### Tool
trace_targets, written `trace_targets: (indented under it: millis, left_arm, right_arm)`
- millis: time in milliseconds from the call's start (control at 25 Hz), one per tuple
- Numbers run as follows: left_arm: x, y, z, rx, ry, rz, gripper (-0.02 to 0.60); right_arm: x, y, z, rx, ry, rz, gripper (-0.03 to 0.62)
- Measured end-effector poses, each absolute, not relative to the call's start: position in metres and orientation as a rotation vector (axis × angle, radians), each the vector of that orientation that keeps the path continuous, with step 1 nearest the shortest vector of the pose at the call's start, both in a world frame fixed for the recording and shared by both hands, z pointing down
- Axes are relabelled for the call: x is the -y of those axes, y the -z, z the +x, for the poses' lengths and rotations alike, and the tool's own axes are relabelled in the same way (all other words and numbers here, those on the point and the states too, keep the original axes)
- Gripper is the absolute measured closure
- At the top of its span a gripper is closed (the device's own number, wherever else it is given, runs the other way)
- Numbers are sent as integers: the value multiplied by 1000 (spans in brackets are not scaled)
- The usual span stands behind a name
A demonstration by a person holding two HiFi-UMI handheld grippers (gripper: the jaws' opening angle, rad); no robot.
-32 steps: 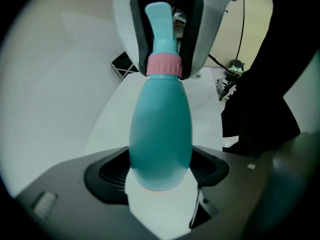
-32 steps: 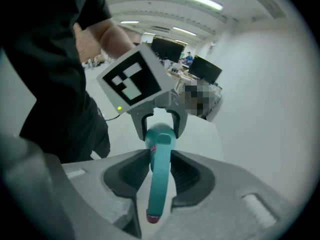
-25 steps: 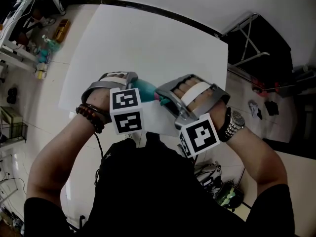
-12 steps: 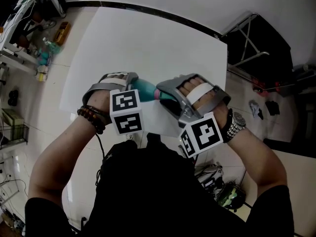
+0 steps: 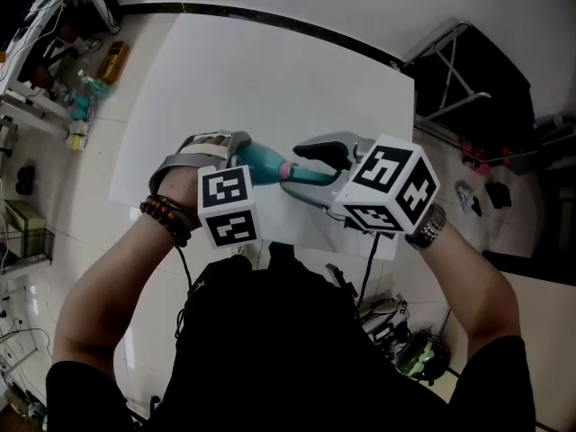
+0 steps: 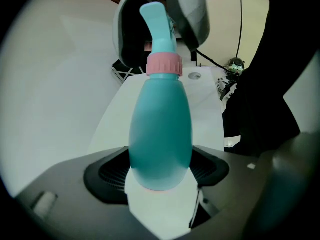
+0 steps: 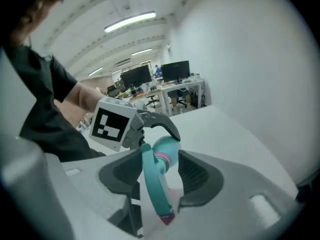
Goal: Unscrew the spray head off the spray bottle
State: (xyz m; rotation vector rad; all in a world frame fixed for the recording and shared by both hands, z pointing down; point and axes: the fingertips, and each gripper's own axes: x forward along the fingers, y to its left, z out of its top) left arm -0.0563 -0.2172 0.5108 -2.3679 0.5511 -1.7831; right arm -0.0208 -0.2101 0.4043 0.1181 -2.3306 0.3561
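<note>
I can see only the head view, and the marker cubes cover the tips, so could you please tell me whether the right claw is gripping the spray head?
Observer: No. In the right gripper view the right claw has just been opening. The spray head lies between its pads, with a clear gap at one pad.
Operator: Thank you. Where on the bottle does the left claw grip?
Observer: The left gripper view shows the left claw shut on the base end of the teal bottle, with the neck pointing away from it.

White rect. table [image 5: 270,70] w/ thin dark far edge, standing on pale tiled floor [image 5: 63,196].
</note>
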Motion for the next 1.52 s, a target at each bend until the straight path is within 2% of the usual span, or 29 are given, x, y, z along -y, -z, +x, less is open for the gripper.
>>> trace_targets:
  millis: [200, 240, 360, 520, 720, 1200, 1520]
  left_arm:
    - [219, -510, -55, -548, 1788, -2361, 189]
    - [219, -510, -55, -547, 1790, -2360, 189]
    - [221, -512, -54, -548, 1795, -2360, 189]
    - [220, -513, -53, -535, 1802, -2370, 189]
    - [216, -516, -51, -506, 1799, -2410, 189]
    - [203, -525, -41, -410, 1785, -2499, 189]
    - [191, -521, -31, -317, 1738, -2652, 189]
  right_arm:
    - [212, -418, -17, 2265, -596, 172, 387]
    - [213, -421, -16, 2254, -595, 189, 390]
    - [216, -425, -16, 2254, -577, 229, 460]
    - [215, -425, -15, 2255, -475, 224, 471]
    - [206, -423, -20, 2234, -134, 124, 473]
    - [182, -435, -9, 1835, 1078, -247, 474]
    - [172, -433, -3, 1600, 1526, -365, 476]
